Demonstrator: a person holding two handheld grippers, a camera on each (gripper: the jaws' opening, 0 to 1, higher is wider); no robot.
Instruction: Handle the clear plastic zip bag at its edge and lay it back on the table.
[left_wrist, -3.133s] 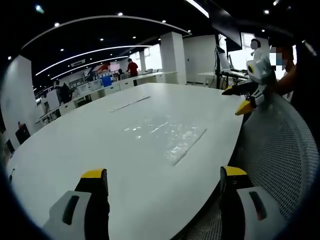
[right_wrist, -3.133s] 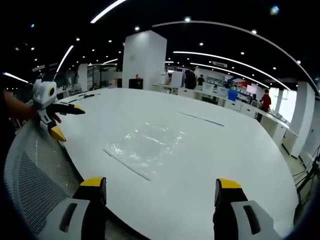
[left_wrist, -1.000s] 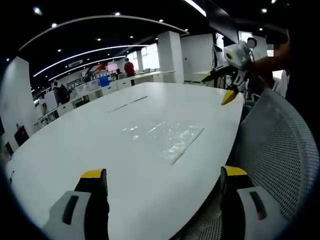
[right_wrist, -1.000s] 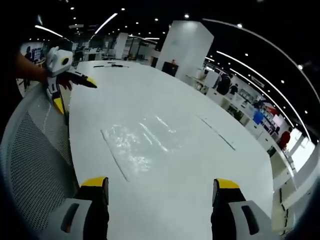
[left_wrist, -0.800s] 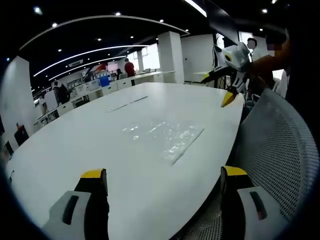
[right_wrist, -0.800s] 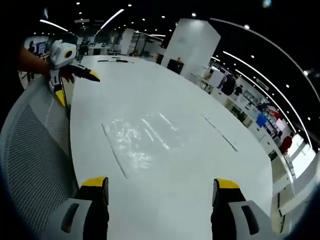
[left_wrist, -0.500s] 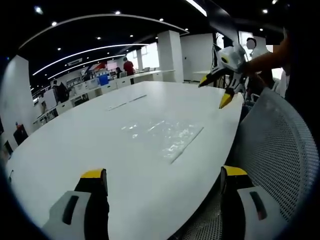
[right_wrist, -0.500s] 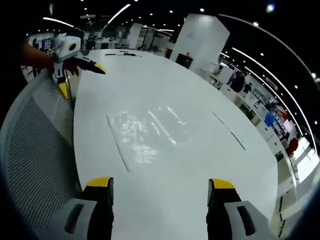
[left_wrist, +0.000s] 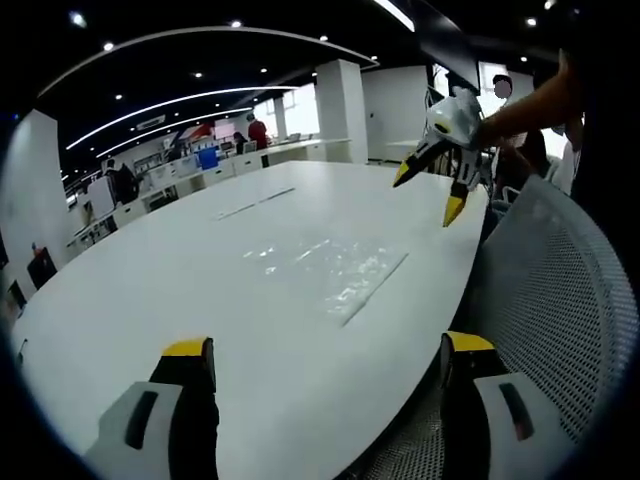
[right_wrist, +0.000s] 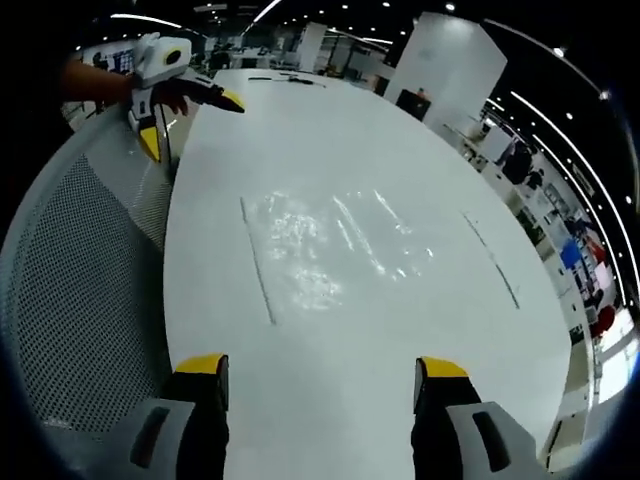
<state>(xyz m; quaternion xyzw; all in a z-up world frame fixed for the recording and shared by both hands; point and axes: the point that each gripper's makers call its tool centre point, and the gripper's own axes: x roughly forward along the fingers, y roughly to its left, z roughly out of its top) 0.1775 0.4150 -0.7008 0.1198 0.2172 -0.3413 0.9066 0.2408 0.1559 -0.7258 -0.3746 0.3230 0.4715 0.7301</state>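
Observation:
The clear plastic zip bag (left_wrist: 330, 268) lies flat on the white table (left_wrist: 150, 270), its zip edge facing the table's near rim. My left gripper (left_wrist: 328, 350) is open, low over the table edge and short of the bag. My right gripper (left_wrist: 428, 195), held by a hand at the upper right, hovers open above the table beyond the bag. In the right gripper view the bag (right_wrist: 320, 250) lies ahead of my open right gripper (right_wrist: 320, 368), and the left gripper (right_wrist: 190, 122) stands open at the upper left. Nothing is between either pair of jaws.
A grey mesh chair back (left_wrist: 560, 300) curves along the table's rim, and in the right gripper view it (right_wrist: 80, 300) lies to the left. Two thin strips (left_wrist: 255, 202) lie further out on the table. Desks and people stand in the far background.
My right gripper has come forward over the table and tipped down toward the bag. The left gripper has hardly moved. The bag lies as before.

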